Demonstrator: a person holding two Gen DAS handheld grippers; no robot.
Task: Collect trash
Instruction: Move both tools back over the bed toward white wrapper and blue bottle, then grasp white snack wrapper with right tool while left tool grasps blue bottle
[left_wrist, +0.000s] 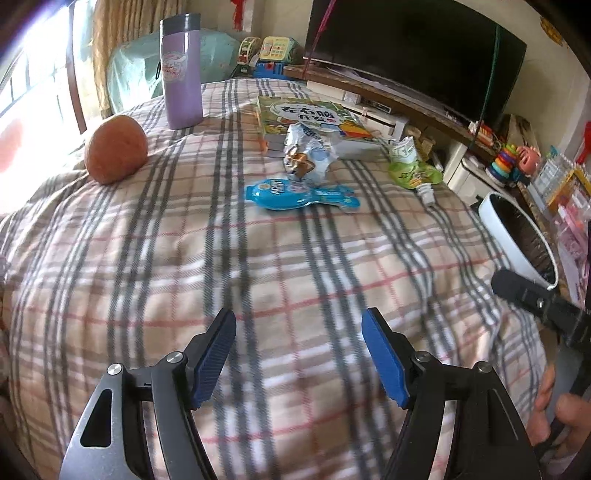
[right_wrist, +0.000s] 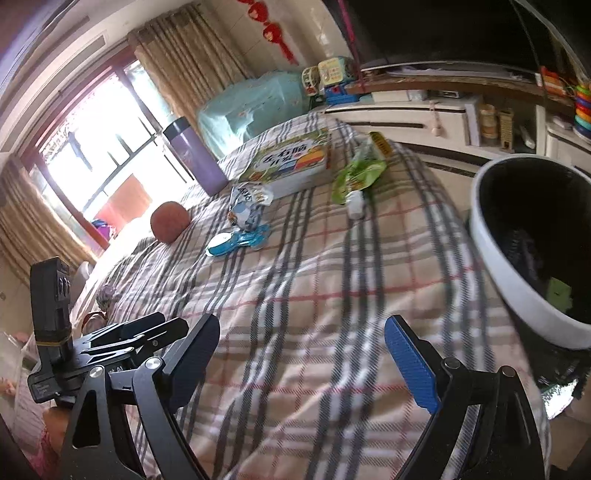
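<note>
Plaid bedspread (left_wrist: 258, 277) stretches bare before both released claws, left claw (left_wrist: 299, 354) and right claw (right_wrist: 303, 365); bin (right_wrist: 517, 288) at right edge.

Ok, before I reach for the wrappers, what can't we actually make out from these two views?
- Trash bin contents: right wrist view shows a dark interior with one green scrap; the rest is lost in shadow.
- Same bin, left wrist view: cut off by the frame edge and the right hand-held gripper.
- Crumpled blue-white wrapper: print too creased to read.
- Green pouch: blurred; whether it is empty cannot be told.
- Outside the window: overexposed.
</note>
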